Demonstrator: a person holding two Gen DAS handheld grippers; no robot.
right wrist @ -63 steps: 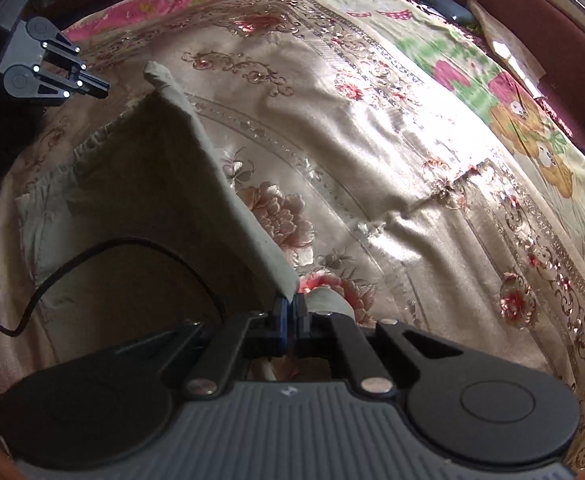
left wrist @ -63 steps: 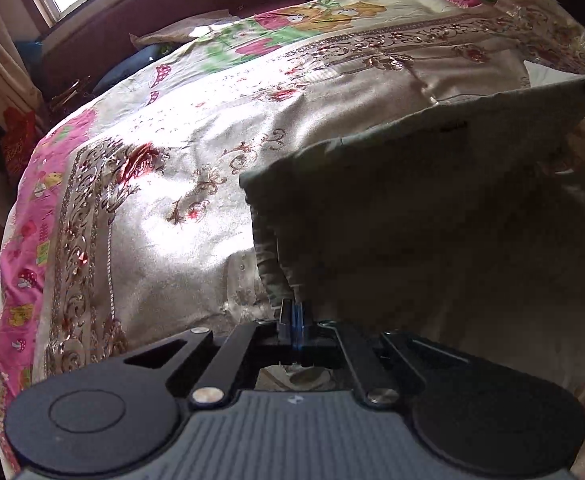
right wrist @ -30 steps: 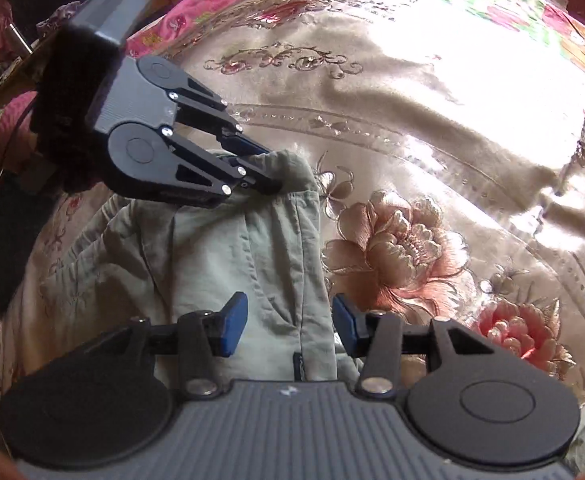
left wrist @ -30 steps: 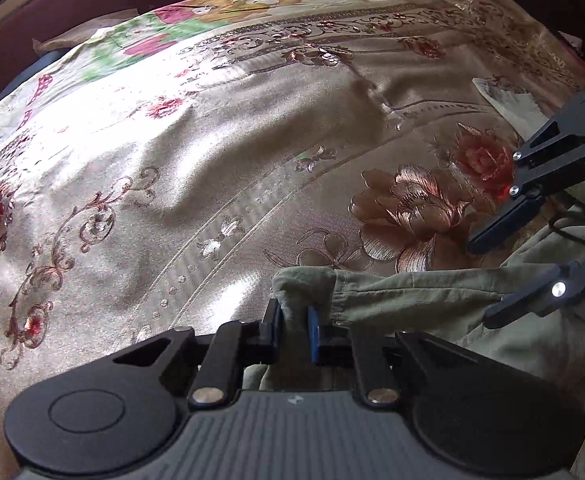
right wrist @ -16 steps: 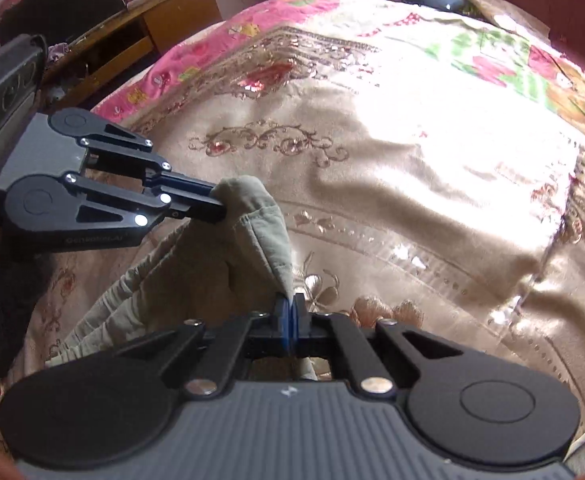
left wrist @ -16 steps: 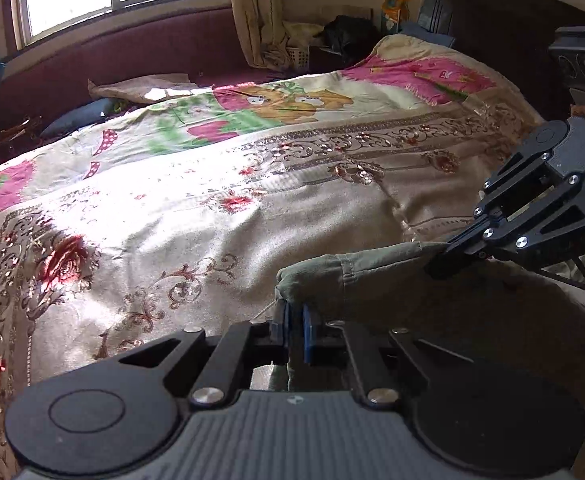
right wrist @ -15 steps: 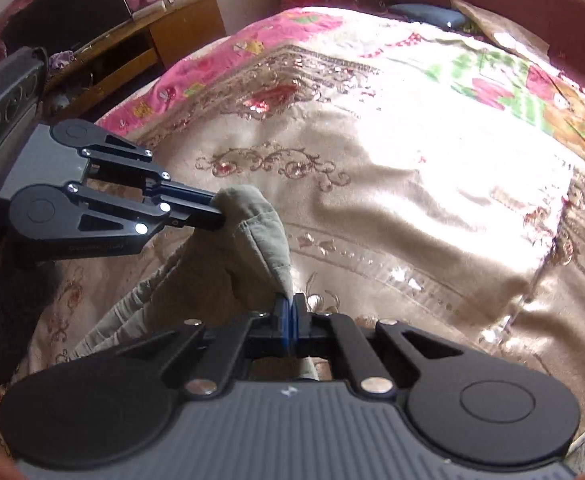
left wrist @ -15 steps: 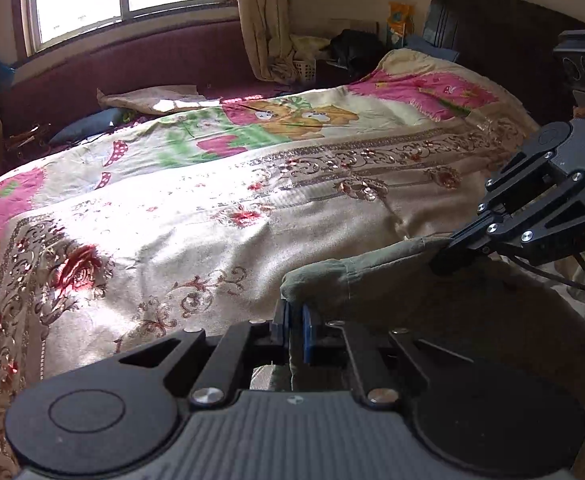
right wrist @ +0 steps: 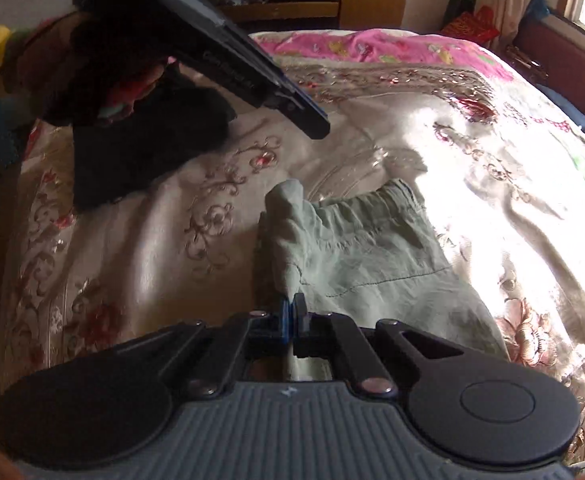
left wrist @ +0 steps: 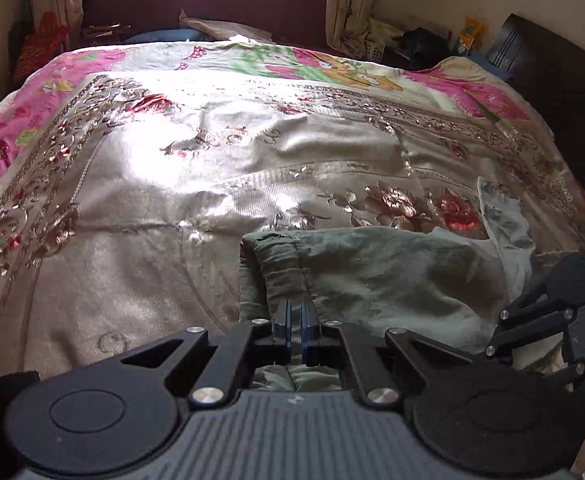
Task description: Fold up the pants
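- Pants (right wrist: 372, 256): green, lying crumpled on bedspread (left wrist: 164, 184), waistband toward window side.
- L gripper (left wrist: 295, 326): fingers nearly together, raised above bed; pinch on cloth can't be told.
- R gripper (right wrist: 292, 320): pads pressed together, pinching pants edge.

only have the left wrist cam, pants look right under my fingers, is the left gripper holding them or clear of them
Observer: Clear. In the right wrist view the left gripper hangs in the air above the bedspread, apart from the pants, with no cloth in it.
Operator: and the right one, its tips are hidden for me
Observer: The right gripper is shut on a raised ridge of the pants.
Operator: anything beside them
Observer: A dark garment lies on the bedspread, apart from the pants.
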